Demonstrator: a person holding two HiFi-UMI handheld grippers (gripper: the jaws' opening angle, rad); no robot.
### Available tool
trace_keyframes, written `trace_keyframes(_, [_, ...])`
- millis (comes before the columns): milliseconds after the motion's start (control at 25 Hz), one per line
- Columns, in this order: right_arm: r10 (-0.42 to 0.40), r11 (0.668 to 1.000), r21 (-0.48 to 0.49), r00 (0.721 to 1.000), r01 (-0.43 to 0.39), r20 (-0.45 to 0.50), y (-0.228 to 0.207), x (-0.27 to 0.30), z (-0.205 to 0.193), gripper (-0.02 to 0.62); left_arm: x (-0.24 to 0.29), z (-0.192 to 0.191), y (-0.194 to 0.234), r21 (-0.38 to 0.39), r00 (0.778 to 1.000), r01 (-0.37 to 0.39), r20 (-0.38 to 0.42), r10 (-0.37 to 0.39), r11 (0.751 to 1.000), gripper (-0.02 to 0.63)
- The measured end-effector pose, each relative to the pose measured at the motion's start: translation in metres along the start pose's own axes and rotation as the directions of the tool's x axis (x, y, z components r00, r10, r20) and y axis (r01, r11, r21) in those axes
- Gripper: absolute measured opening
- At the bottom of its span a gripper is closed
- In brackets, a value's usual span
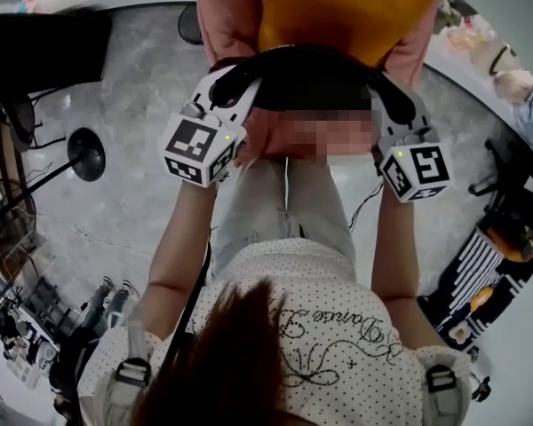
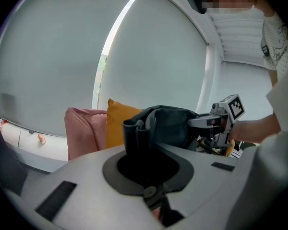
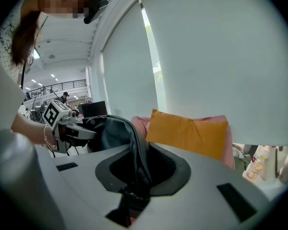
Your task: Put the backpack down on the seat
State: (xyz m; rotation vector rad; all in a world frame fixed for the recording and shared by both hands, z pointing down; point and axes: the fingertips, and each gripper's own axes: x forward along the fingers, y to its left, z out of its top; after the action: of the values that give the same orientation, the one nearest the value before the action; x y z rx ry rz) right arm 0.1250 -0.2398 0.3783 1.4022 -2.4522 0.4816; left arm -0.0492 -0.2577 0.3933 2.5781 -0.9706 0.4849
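Note:
A black backpack (image 1: 311, 82) hangs between my two grippers, in front of a pink seat (image 1: 226, 11) with an orange cushion (image 1: 338, 3). My left gripper (image 1: 235, 91) is shut on a black strap at the bag's left side; in the left gripper view its jaws (image 2: 137, 128) pinch the upright strap, with the backpack (image 2: 170, 123) just beyond. My right gripper (image 1: 395, 105) is shut on the bag's right side; in the right gripper view its jaws (image 3: 137, 164) hold a fold of black fabric. The backpack (image 3: 110, 128) is level with the orange cushion (image 3: 187, 131) and apart from it.
The pink seat (image 2: 81, 128) and orange cushion (image 2: 120, 121) stand against a pale window blind (image 2: 62, 56). Grey floor (image 1: 133, 185) lies below, with a round black lamp base (image 1: 87, 153) at the left and a striped item (image 1: 480, 264) at the right.

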Motion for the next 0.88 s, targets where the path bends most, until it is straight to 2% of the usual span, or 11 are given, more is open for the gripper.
trace_keyframes(240, [0.036, 0.999, 0.022, 0.998, -0.035, -0.046, -0.014, 0.016, -0.036, 0.064, 0.022, -0.035, 0.005, -0.037, 0.999, -0.021, -0.045, 0.019, 0.999, 0.028])
trace_keyframes(440, [0.052, 0.998, 0.048, 0.994, -0.047, -0.1, -0.043, 0.032, -0.079, 0.066, 0.062, -0.073, 0.006, -0.074, 0.995, -0.033, -0.092, 0.026, 0.997, 0.028])
trace_keyframes(880, [0.097, 0.992, 0.094, 0.97, -0.078, -0.223, -0.063, 0.064, -0.174, 0.066, 0.107, -0.165, 0.016, -0.141, 0.978, -0.055, -0.207, 0.025, 0.988, 0.032])
